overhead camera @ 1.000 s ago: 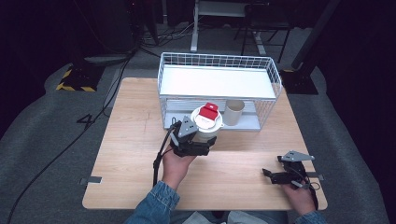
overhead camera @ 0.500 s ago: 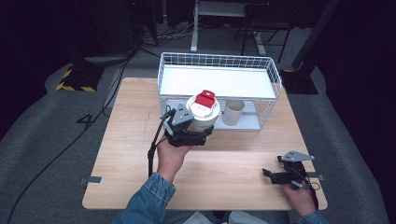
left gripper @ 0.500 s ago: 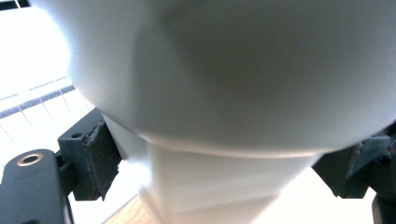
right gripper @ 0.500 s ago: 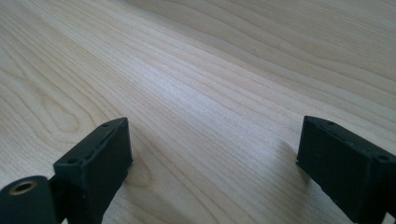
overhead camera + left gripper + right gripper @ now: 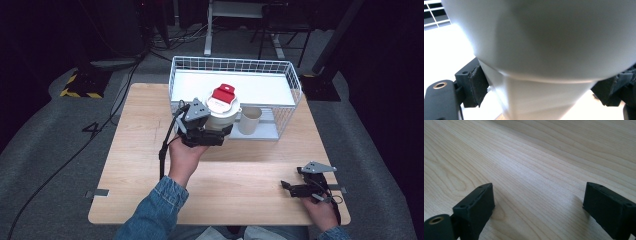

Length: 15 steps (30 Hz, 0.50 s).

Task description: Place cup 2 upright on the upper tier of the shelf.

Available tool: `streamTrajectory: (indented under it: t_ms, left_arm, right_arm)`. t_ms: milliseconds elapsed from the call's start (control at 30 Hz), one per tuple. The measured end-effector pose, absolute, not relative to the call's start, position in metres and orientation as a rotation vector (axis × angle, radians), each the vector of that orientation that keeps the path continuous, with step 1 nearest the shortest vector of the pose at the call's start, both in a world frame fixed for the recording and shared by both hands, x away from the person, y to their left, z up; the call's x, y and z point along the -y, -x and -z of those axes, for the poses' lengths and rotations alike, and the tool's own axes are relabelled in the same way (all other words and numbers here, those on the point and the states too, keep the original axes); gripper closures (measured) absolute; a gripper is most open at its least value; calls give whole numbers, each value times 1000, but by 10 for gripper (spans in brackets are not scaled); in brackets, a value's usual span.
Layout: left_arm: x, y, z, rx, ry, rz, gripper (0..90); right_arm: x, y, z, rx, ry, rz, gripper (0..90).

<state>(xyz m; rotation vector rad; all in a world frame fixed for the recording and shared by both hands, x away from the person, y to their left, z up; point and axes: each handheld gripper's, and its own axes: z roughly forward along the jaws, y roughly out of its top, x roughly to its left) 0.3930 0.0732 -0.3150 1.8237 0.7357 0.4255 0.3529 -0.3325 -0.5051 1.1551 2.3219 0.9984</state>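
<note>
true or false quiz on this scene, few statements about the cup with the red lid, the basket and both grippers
1. The left gripper is shut on the white cup with the red lid. True.
2. The right gripper holds a paper cup. False: its jaws stand open with nothing between them, low over the wooden table.
3. A small open paper cup stands in the wire basket. True.
4. The lidded cup lies on its side on the table. False: it is upright, held up in front of the basket.
5. The basket is made of dark wood. False: it is white wire.
</note>
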Motion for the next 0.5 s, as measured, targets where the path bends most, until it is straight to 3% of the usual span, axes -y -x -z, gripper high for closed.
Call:
streamTrajectory:
  t_ms: [500]
  left_arm:
    - [-69,-420,279,-735,-1805,-496,143]
  right_arm:
    - [332,-353,505,-2318,-1159,-999,104]
